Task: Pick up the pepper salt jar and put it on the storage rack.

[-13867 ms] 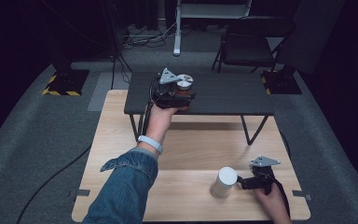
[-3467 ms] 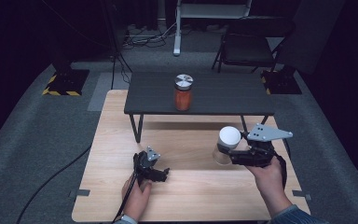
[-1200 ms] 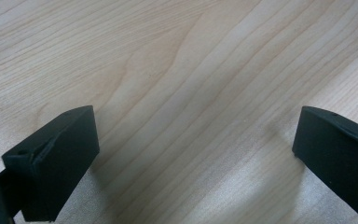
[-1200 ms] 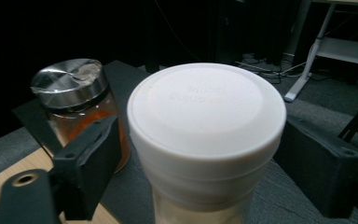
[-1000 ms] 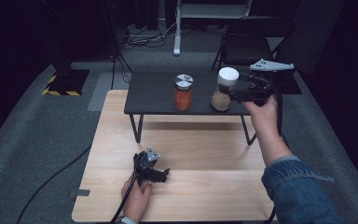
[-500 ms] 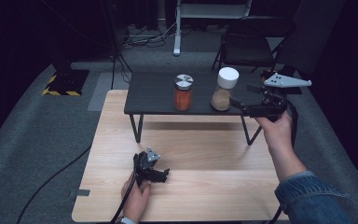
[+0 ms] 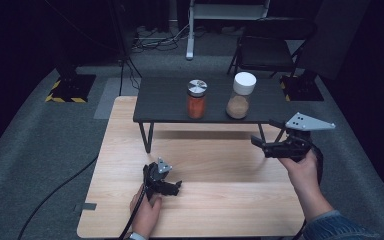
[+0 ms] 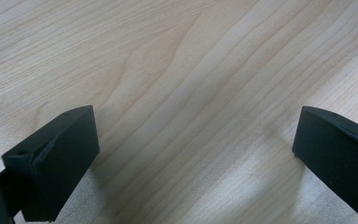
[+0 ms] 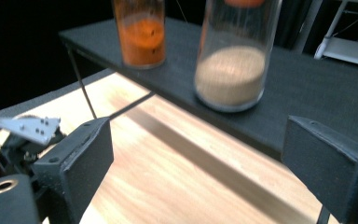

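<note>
Right claw (image 7: pixel 261 143) wide, nothing between the jaws; they've just been opening. It hangs off the near right edge of the black shelf (image 7: pixel 165 100). White-lidded jar (image 7: pixel 240 96) upright on the shelf, just right of the orange jar (image 7: pixel 196 99). Left claw (image 7: pixel 172 187) also wide and empty, resting on the desk (image 7: pixel 220 200) near left.
</note>
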Motion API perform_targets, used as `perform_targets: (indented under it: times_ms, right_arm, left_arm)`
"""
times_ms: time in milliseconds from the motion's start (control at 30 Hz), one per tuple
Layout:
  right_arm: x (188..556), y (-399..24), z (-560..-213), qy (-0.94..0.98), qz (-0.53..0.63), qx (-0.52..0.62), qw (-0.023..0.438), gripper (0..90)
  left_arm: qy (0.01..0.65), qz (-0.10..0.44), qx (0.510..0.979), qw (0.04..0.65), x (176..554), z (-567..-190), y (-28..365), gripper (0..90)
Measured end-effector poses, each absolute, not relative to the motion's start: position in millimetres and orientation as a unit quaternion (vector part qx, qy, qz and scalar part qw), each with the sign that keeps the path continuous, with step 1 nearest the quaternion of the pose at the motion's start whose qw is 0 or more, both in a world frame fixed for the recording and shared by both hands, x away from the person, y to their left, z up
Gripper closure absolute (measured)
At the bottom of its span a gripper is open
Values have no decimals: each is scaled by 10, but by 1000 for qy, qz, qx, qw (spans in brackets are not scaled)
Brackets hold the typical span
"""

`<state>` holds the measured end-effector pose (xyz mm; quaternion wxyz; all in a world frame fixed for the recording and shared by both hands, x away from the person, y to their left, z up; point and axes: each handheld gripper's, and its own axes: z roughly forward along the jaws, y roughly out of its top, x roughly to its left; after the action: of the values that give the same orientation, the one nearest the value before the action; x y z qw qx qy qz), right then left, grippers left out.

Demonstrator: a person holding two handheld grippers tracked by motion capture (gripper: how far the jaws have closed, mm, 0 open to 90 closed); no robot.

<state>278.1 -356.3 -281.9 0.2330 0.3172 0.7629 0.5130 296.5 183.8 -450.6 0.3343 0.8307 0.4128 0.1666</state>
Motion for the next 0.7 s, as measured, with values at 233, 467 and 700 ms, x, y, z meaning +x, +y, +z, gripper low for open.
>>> perform_targets:
  times_ms: [233,467,700]
  right_arm:
    - [2642,-3582,-3084,767,505,317,236,84]
    - [2528,-3555,-3344,775,492,315,241,81]
    - [2473,-3575,-3571,779,487,324,227,81]
  left_arm:
    - [413,167,831,335,2965,-4507,1838,3]
    - [413,167,831,334,2965,-4506,1838,3]
    - [413,167,831,334,2964,-4506,1837,3]
